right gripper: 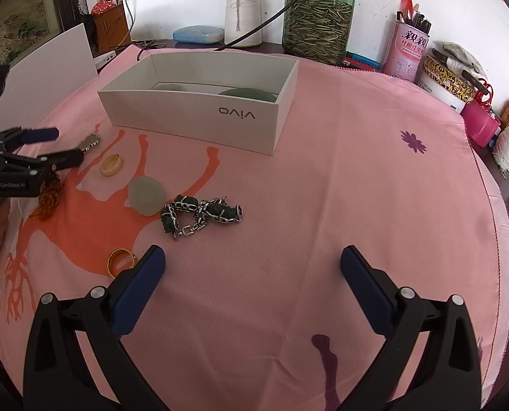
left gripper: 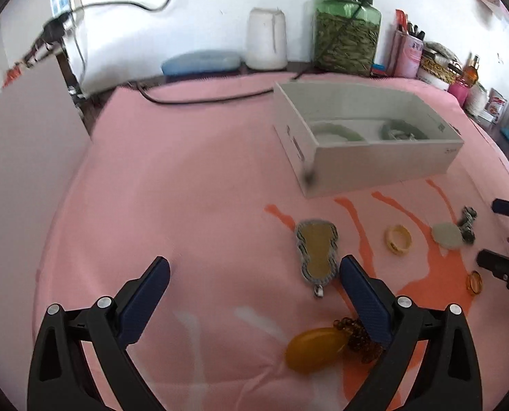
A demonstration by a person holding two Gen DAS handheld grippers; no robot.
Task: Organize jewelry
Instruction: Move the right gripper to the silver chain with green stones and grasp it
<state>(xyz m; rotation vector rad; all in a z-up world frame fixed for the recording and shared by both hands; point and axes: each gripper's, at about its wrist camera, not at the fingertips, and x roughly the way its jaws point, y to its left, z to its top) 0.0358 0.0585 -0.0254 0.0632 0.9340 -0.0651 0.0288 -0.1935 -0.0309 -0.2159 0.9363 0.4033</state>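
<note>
**Both grippers open, most of the jewelry not yet boxed**

Your left gripper (left gripper: 254,274) hangs low over the pink tablecloth (left gripper: 186,188) with its jaws spread wide and nothing between them. Its right finger sits just beside the gourd-shaped amber pendant in a silver frame (left gripper: 316,255), while the amber bead bracelet with its large yellow stone (left gripper: 317,349) lies under that same finger, close to the camera. Judging from this, you are lined up near both pieces but have committed to neither.

Your right gripper (right gripper: 251,260) is also wide open and empty, held above a bare stretch of cloth. The green-stone and silver link bracelet (right gripper: 201,214) lies just beyond its tips, slightly left of centre, touching or nearly touching the pale jade disc (right gripper: 147,195). An orange ring (right gripper: 119,260) rests right by the left finger, and a cream ring (right gripper: 111,165) sits farther off to the left.

The white phone box (right gripper: 199,116) stands open at the far side of the cloth, well apart from the loose pieces. It already holds two green bangles (left gripper: 336,130), so it looks like the collecting place, with the scattered items waiting in front of it within reach of either hand.

Both tools point forward and somewhat downward, the left one nearer the table. In the right wrist view, the left tool comes in from the left edge with fingers parted.
</note>
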